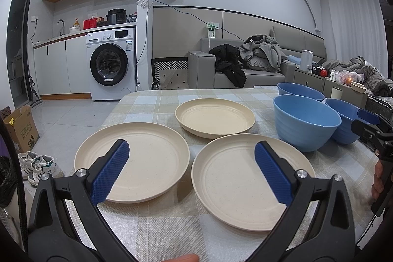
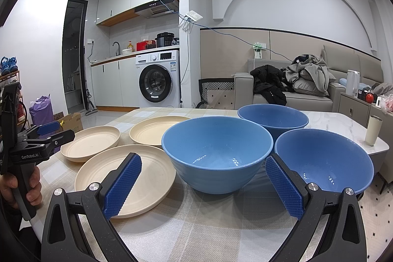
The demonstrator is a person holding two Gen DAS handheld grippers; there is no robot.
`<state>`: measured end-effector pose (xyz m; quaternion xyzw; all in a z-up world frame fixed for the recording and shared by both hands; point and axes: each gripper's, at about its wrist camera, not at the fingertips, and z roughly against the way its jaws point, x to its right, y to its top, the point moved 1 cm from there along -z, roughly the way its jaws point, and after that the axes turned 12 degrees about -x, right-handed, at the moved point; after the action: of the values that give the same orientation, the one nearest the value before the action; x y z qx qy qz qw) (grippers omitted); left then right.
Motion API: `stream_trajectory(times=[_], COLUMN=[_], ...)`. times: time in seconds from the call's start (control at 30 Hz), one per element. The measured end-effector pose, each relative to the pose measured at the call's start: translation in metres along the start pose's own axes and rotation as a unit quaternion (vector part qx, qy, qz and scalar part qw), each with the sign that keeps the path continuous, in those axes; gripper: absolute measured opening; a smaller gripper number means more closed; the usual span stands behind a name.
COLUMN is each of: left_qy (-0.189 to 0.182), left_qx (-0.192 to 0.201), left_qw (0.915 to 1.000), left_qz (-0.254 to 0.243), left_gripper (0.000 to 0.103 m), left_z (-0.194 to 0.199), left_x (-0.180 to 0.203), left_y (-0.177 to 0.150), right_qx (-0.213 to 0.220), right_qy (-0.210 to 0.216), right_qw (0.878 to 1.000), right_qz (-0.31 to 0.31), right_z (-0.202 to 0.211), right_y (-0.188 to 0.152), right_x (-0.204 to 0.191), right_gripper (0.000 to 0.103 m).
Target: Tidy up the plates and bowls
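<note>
Blue-padded left gripper (image 1: 191, 170) and right gripper (image 2: 203, 184) both hang released, holding nothing. Three cream plates (image 1: 132, 163) lie apart left, three blue bowls (image 2: 217, 151) clustered right — I'd pinch one plate's rim, stacking gently.

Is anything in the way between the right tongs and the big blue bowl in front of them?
Nothing visible is. The right tongs hang open just in front of the nearest blue bowl, with only bare tablecloth between them. A cream plate lies off to the left, clear of the path.
</note>
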<state>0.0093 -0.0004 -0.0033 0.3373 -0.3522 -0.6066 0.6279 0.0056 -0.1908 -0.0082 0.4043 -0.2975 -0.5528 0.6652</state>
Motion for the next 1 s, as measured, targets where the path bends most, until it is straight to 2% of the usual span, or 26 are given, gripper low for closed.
stream_trajectory(times=[0.8, 1.0], left_qy=[-0.001, -0.014], left_qx=[0.010, -0.003], left_qw=[0.9999, 0.9999], left_qz=[-0.006, 0.002], left_gripper=[0.102, 0.102], left_z=[0.005, 0.012], left_x=[0.001, 0.002], left_y=[0.003, 0.003], right_qx=[-0.009, -0.021], right_qy=[-0.004, -0.004], right_qw=[1.000, 1.000], right_qz=[-0.003, -0.008], right_z=[-0.007, -0.011], right_y=[0.001, 0.004], right_x=[0.002, 0.000], right_gripper=[0.103, 0.103])
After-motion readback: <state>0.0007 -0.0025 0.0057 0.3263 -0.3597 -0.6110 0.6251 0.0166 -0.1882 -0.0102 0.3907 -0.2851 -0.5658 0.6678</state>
